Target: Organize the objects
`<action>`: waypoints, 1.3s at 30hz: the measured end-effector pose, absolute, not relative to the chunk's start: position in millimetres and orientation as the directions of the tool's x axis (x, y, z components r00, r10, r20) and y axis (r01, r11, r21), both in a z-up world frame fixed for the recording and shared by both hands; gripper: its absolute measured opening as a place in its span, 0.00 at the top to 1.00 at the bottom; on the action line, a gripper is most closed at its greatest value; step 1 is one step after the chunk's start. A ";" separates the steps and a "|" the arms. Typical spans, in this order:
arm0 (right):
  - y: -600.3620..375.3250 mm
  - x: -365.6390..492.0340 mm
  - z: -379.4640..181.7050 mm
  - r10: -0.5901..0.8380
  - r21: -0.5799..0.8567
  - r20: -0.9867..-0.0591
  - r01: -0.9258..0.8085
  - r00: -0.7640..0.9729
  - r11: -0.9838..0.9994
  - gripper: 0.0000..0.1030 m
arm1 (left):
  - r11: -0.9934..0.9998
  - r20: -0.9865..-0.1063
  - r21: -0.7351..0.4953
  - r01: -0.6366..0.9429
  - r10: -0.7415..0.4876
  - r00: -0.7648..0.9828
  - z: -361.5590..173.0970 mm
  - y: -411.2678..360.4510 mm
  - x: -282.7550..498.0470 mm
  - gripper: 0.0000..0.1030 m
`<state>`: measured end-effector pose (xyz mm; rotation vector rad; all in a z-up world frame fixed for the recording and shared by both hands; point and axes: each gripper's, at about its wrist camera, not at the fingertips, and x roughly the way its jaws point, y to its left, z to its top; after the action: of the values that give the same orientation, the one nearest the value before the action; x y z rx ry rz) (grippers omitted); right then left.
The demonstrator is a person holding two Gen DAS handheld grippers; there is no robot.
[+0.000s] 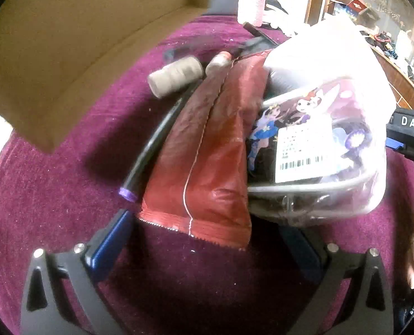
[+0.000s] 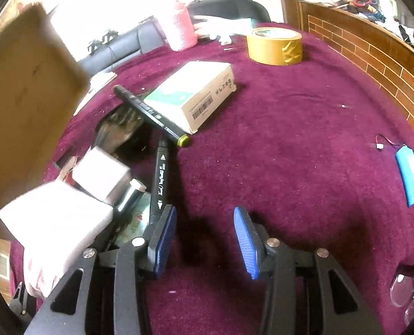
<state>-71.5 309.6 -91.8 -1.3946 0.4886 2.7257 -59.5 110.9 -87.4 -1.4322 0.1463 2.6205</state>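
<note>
In the left wrist view a red foil pouch [image 1: 207, 150] lies on the purple cloth [image 1: 67, 189], with a clear bag of printed items [image 1: 318, 139] leaning on its right side. A black marker with a purple end [image 1: 156, 142] and a beige thread spool [image 1: 174, 76] lie left of it. My left gripper [image 1: 207, 240] is open, its fingers either side of the pouch's near end. In the right wrist view my right gripper [image 2: 204, 240] is open and empty over bare cloth; its left finger [image 2: 165, 240] is beside a black marker [image 2: 159, 178].
A cardboard box [image 1: 67, 55] stands at the left. The right wrist view shows a white carton [image 2: 198, 95], a green-tipped marker [image 2: 151, 114], a tape roll [image 2: 273, 46], a blue battery pack [image 2: 410, 177], a pink bottle [image 2: 181, 30] and white packets [image 2: 59, 217].
</note>
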 end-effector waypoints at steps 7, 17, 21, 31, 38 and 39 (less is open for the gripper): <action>311.7 -71.6 -91.5 -0.094 0.253 -0.795 -0.187 -0.599 -0.949 0.55 | -0.984 -0.842 0.012 -0.179 0.087 -0.532 -86.5 113.4 -58.3 0.00; 312.4 -74.4 -95.5 -0.112 0.272 -0.802 -0.192 -0.587 -0.943 0.55 | -0.984 -0.842 0.011 -0.179 0.087 -0.532 -84.3 119.4 -55.7 0.00; 314.6 -74.3 -95.6 -0.103 0.272 -0.801 -0.206 -0.589 -0.940 0.55 | -0.984 -0.842 0.010 -0.179 0.088 -0.532 -82.9 120.3 -55.7 0.00; 317.6 -73.1 -94.1 -0.096 0.275 -0.796 -0.214 -0.598 -0.937 0.55 | -0.984 -0.842 0.009 -0.178 0.088 -0.532 -83.5 118.1 -55.8 0.00; 318.6 -71.7 -92.6 -0.101 0.284 -0.790 -0.215 -0.605 -0.935 0.55 | -0.984 -0.842 0.009 -0.178 0.089 -0.532 -83.6 117.5 -55.8 0.00; 318.6 -71.2 -92.4 -0.101 0.285 -0.789 -0.214 -0.606 -0.934 0.55 | -0.984 -0.842 0.009 -0.178 0.089 -0.532 -83.6 117.3 -55.8 0.00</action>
<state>-71.2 318.6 -92.4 -1.3623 0.5492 2.7041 -55.8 117.3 -83.6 -1.4315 0.1405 2.6199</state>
